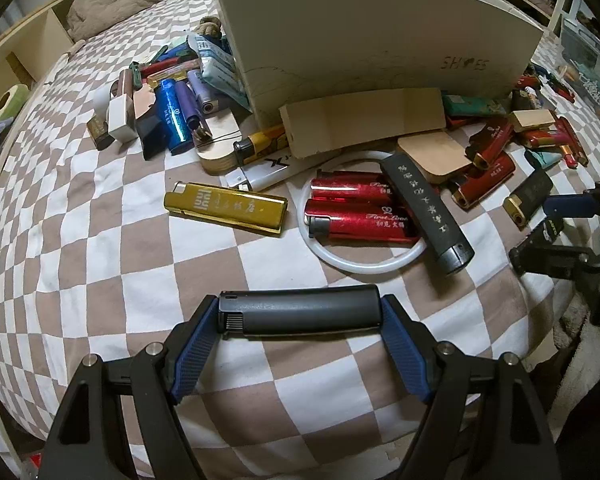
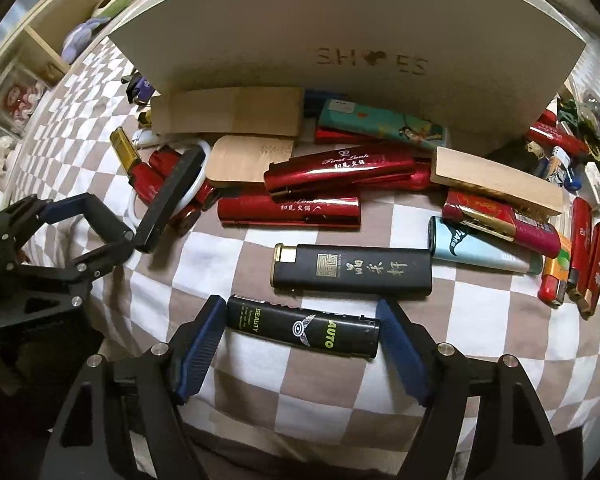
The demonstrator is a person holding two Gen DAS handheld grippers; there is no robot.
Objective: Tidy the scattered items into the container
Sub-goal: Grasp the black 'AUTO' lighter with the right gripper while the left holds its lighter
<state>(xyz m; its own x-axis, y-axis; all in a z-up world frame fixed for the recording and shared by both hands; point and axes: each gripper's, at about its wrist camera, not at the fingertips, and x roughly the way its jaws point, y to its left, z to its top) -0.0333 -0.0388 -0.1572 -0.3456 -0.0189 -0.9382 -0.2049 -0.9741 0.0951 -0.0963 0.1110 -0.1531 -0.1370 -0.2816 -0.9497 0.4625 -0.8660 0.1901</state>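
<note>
My left gripper (image 1: 300, 314) is shut on a matte black lighter (image 1: 300, 312), blue pads pressed on its two ends, just above the checked bedcover. My right gripper (image 2: 302, 320) has its pads against both ends of a black lighter marked "AUTO" (image 2: 304, 326), which lies on the cover. The white shoe box (image 1: 380, 40) stands behind, seen close in the right wrist view as the shoe box (image 2: 300, 40). Loose lighters lie before it: a gold lighter (image 1: 226, 208), red lighters (image 1: 356, 208) inside a white ring (image 1: 364, 268), and a black lighter with a gold cap (image 2: 352, 270).
More lighters and small items are heaped left of the box (image 1: 168, 104) and to its right (image 2: 560, 240). Wooden blocks (image 1: 364, 120) lean at the box's foot. The left gripper (image 2: 88, 232) shows at the left edge. A wooden shelf (image 1: 28, 52) borders the bed.
</note>
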